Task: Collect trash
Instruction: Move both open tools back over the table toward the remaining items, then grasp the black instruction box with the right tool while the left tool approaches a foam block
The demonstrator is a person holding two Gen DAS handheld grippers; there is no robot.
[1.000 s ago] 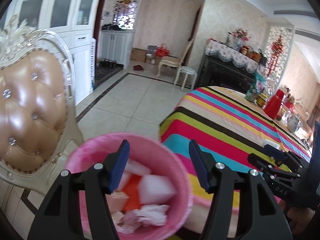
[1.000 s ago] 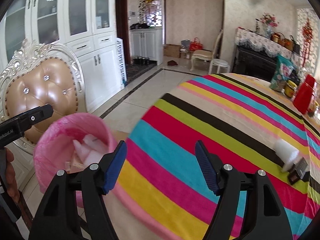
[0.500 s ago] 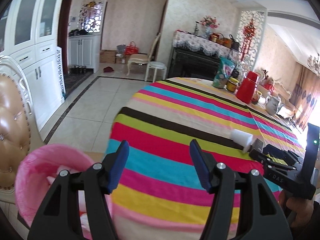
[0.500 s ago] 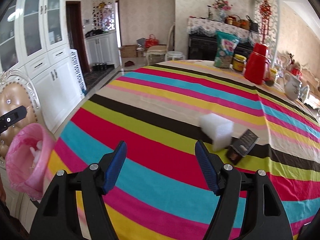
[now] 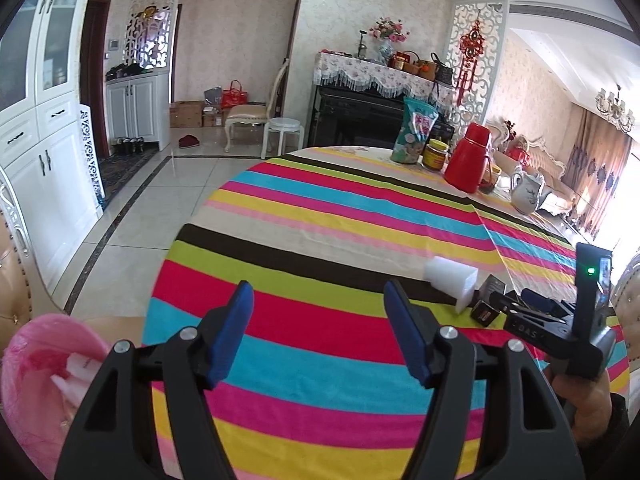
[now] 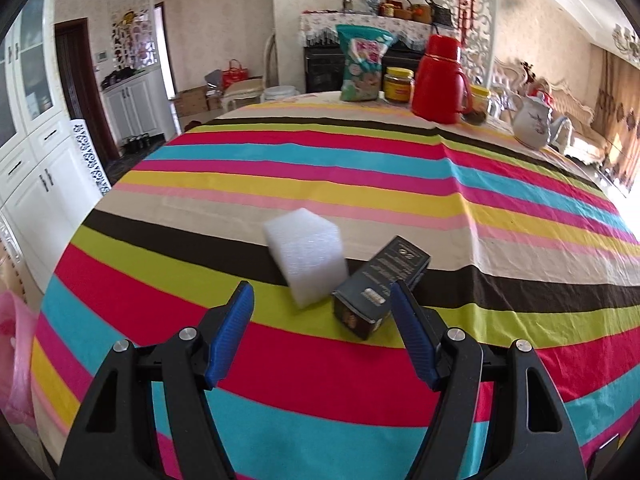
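1. Left wrist view: left gripper [image 5: 318,328] hangs over the striped tablecloth [image 5: 340,216], jaws opening, nothing btwn them. Pink bin [image 5: 36,360] sits low at the left w/ white scraps inside. White foam block [image 5: 450,278] lies on the cloth to the right, a dark box [image 5: 486,306] just beside it. Right gripper [image 5: 524,302], held by a hand [image 5: 588,400], is right by the box.
2. Right wrist view: right gripper [image 6: 322,330] has jaws apart, gripping nothing. Foam block [image 6: 306,254] and dark box [image 6: 380,288] lie touching just ahead of the tips. Red flask [image 6: 438,80] and snack bag [image 6: 362,64] stand at the far edge.
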